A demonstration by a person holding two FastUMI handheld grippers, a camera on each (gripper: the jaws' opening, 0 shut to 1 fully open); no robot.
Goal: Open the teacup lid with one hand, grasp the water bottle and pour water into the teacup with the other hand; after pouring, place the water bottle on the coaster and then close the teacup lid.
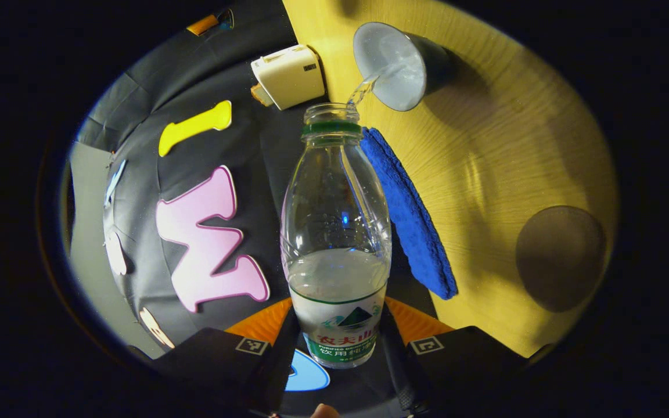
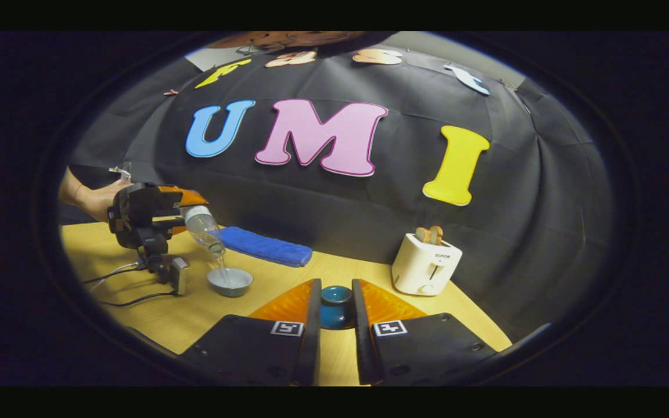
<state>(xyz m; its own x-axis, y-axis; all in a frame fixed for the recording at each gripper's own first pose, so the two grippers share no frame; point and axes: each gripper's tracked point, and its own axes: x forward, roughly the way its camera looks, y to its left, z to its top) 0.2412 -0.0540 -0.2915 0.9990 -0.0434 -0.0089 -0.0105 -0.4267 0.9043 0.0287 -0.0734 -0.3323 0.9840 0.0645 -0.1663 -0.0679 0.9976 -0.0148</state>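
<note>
Bottle (image 1: 335, 232) clear, uncapped, tilted, water streaming into teacup (image 1: 395, 67)

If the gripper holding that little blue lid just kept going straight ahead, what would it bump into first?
Probably the black cloth wall beyond the table's far edge. The right gripper, shut on the lid, points between the blue towel and the toaster; depth is uncertain.
</note>
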